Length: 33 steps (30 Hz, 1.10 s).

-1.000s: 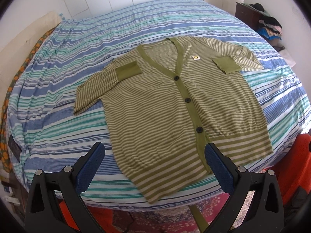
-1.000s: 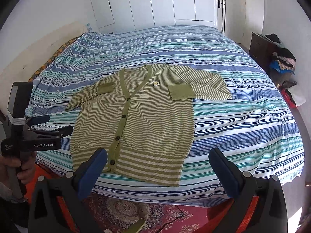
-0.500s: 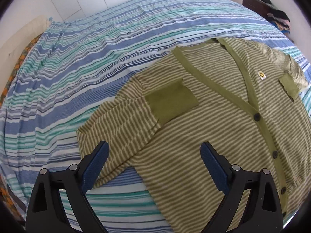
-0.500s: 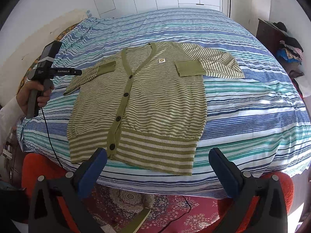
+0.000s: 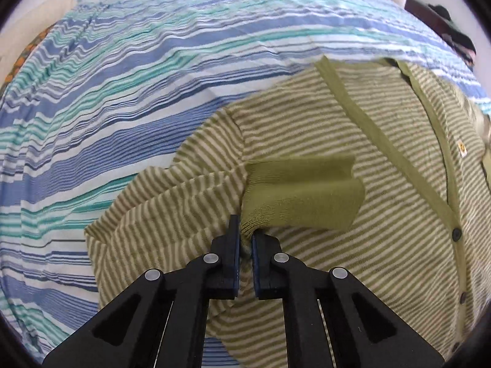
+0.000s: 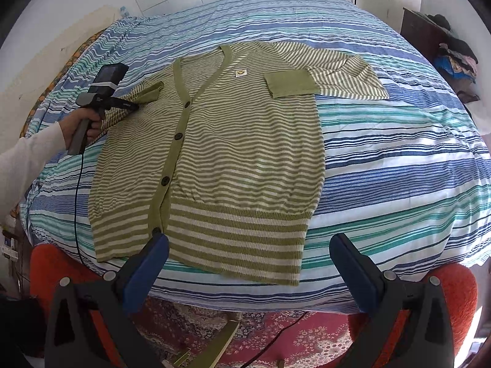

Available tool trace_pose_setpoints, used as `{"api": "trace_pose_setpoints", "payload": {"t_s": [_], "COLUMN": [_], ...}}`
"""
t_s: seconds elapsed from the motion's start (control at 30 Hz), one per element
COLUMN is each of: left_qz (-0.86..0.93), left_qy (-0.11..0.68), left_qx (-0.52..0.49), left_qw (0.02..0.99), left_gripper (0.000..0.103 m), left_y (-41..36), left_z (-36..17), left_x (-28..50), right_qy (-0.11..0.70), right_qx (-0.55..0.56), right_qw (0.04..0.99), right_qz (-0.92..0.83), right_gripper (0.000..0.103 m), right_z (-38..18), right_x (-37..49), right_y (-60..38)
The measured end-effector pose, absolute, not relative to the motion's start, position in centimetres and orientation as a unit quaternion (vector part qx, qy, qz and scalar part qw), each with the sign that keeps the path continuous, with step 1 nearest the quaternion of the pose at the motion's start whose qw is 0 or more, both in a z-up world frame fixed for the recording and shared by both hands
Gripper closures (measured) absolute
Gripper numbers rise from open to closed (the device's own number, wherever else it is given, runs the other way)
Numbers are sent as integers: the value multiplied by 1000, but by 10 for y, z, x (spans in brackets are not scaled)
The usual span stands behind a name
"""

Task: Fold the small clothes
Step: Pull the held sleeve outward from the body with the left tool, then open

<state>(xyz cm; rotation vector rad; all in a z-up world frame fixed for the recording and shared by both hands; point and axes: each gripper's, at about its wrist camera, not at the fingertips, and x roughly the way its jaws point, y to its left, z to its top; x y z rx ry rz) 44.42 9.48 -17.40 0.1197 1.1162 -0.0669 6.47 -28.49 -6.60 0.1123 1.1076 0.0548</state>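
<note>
Two grippers in my hands: my left gripper (image 5: 245,243) is pinched onto the sleeve cuff (image 5: 302,194) of the striped green cardigan (image 6: 214,153), which lies flat on the striped bedspread (image 6: 399,159); my right gripper (image 6: 248,263) hangs spread wide near the hem.

Cardigan (image 6: 233,153) lies flat on the bed (image 6: 399,159).
</note>
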Motion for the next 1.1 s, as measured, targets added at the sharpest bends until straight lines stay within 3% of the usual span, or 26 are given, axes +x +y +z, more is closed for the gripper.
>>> {"api": "trace_pose_setpoints", "payload": {"t_s": [0.13, 0.23, 0.4, 0.6, 0.63, 0.7, 0.73, 0.77, 0.93, 1.0, 1.07, 1.1], "left_qz": [34, 115, 235, 252, 251, 262, 270, 283, 277, 260, 246, 240], "left_qy": [450, 387, 370, 349, 345, 340, 336, 327, 287, 276, 256, 247], "left_qx": [-157, -302, -387, -462, -469, -471, -472, -476, -547, -565, -581, -588], "left_qw": [879, 864, 811, 776, 773, 771, 770, 766, 736, 733, 732, 732], "left_gripper": [98, 98, 97, 96, 93, 77, 60, 53, 56, 48, 26, 20], "left_y": [213, 317, 419, 448, 449, 450, 452, 454, 471, 476, 482, 486], "left_z": [-113, -103, -149, -197, -199, -201, -203, -204, -227, -230, -228, -228], "left_x": [391, 325, 233, 187, 183, 174, 167, 157, 125, 123, 121, 122], "right_qy": [521, 521, 520, 521, 520, 520, 520, 520, 522, 525, 527, 528], "right_qx": [43, 40, 18, -7, -12, -21, -24, -27, -38, -43, -47, -49], "right_qw": [852, 852, 852, 849, 849, 849, 848, 848, 846, 843, 842, 841], "right_qz": [31, 35, 56, 87, 90, 95, 96, 98, 103, 105, 106, 107], "right_gripper": [0, 0, 0, 0, 0, 0, 0, 0, 0, 0, 0, 0], "right_z": [-62, -61, -57, -50, -49, -47, -46, -45, -46, -48, -50, -51], "right_x": [63, 62, 58, 49, 47, 44, 43, 42, 41, 40, 40, 40], "right_y": [-278, -272, -250, -215, -210, -201, -198, -195, -187, -186, -185, -184]}}
